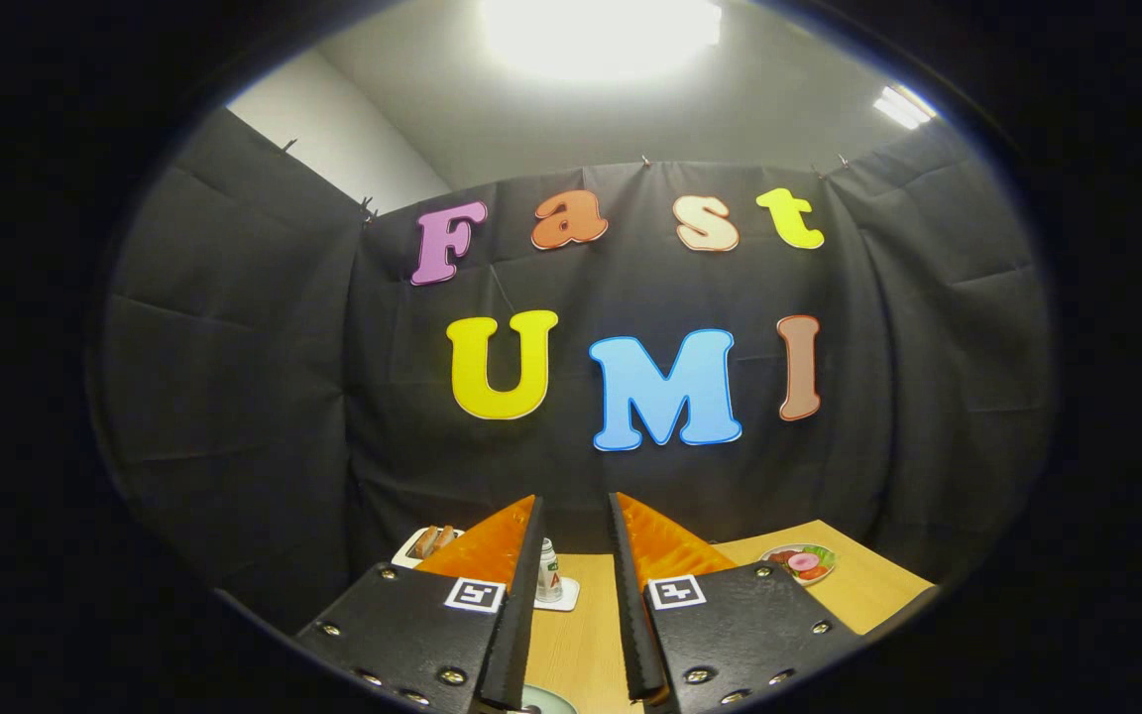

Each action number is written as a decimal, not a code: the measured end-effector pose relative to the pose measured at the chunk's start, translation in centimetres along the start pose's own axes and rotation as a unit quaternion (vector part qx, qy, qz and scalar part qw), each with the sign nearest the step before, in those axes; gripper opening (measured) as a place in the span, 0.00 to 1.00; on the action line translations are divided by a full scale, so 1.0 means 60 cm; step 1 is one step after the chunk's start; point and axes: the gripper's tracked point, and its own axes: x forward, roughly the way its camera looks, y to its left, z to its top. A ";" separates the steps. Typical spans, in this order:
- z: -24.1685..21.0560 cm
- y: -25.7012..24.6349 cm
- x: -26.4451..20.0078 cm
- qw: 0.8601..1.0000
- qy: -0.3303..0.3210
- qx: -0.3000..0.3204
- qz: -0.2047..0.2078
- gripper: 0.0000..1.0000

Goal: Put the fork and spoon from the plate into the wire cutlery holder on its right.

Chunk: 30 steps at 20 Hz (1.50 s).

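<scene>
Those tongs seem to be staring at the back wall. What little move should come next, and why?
Probably tip the tongs downward. Their fingers are apart with nothing between them, aimed over the wooden table toward the wall. Only a small bottle beyond them, a food plate and a tray show; a pale rim peeks below, so the cutlery likely lies lower.

The gripper's fisheye camera sits just behind the fingers and faces forward and upward at the booth's back wall, held high, with the counter low between and beyond the parted fingers.
</scene>
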 end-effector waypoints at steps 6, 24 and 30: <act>-0.018 0.006 0.002 1.000 0.012 -0.002 0.003 0.38; -0.053 0.017 0.007 0.999 0.044 0.000 0.008 0.38; -0.110 0.021 0.012 0.996 0.089 0.012 0.011 0.38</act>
